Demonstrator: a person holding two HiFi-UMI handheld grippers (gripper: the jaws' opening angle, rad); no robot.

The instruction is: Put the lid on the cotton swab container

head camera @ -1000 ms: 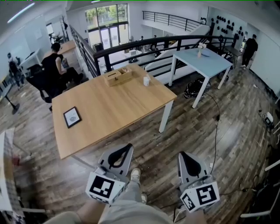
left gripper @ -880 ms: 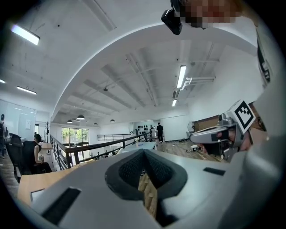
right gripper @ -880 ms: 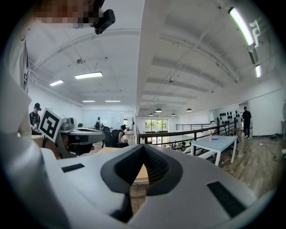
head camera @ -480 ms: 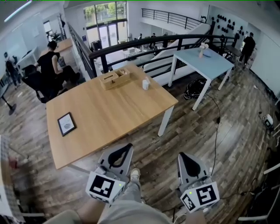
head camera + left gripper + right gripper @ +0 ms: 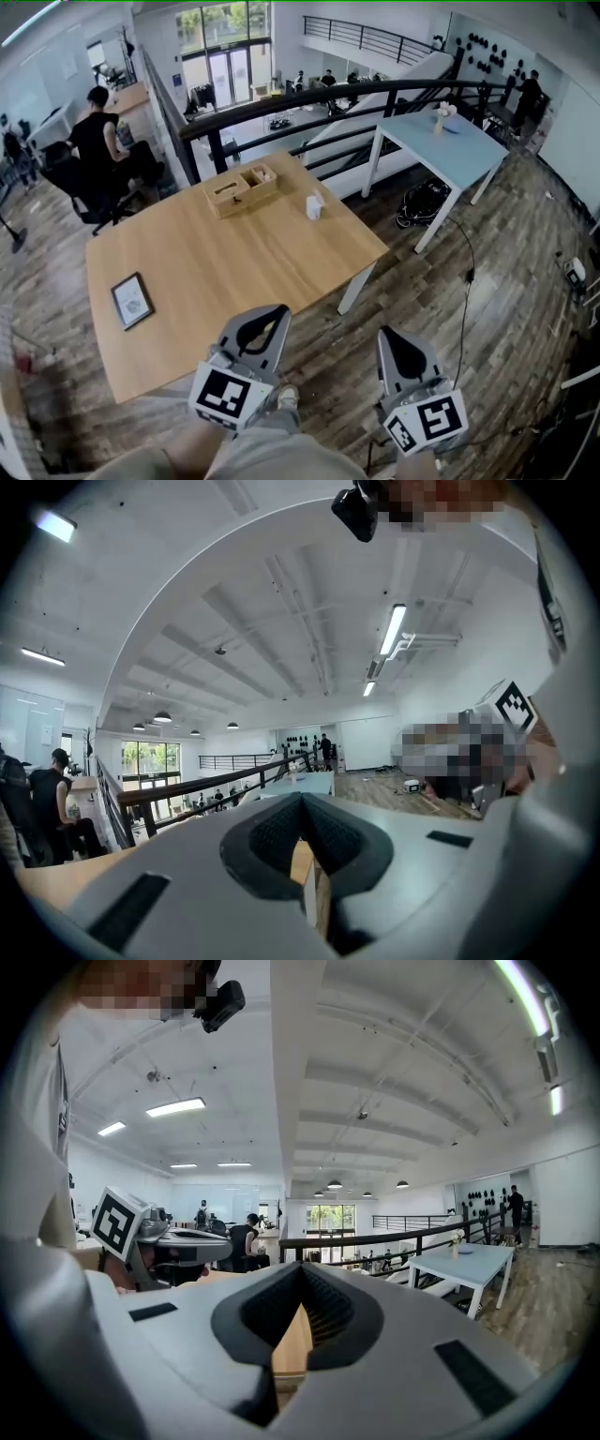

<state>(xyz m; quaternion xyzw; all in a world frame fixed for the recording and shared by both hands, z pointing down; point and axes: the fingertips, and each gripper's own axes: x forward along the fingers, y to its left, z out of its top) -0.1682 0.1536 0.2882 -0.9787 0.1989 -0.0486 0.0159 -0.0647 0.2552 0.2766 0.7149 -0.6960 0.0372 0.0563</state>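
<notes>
Container [image 5: 314,205] far ahead on the tabletop [image 5: 234,262], well apart from the left hand-held gripper [image 5: 272,314] and right hand-held gripper [image 5: 387,335], left seemingly nearer, both closed on nothing.

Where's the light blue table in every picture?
Head view: the light blue table is at the upper right, below the black railing.
Left gripper view: the table is small, in the middle, by the railing's right end.
Right gripper view: the table is on the right, under the railing.
Shared landmark: the black railing.
</notes>
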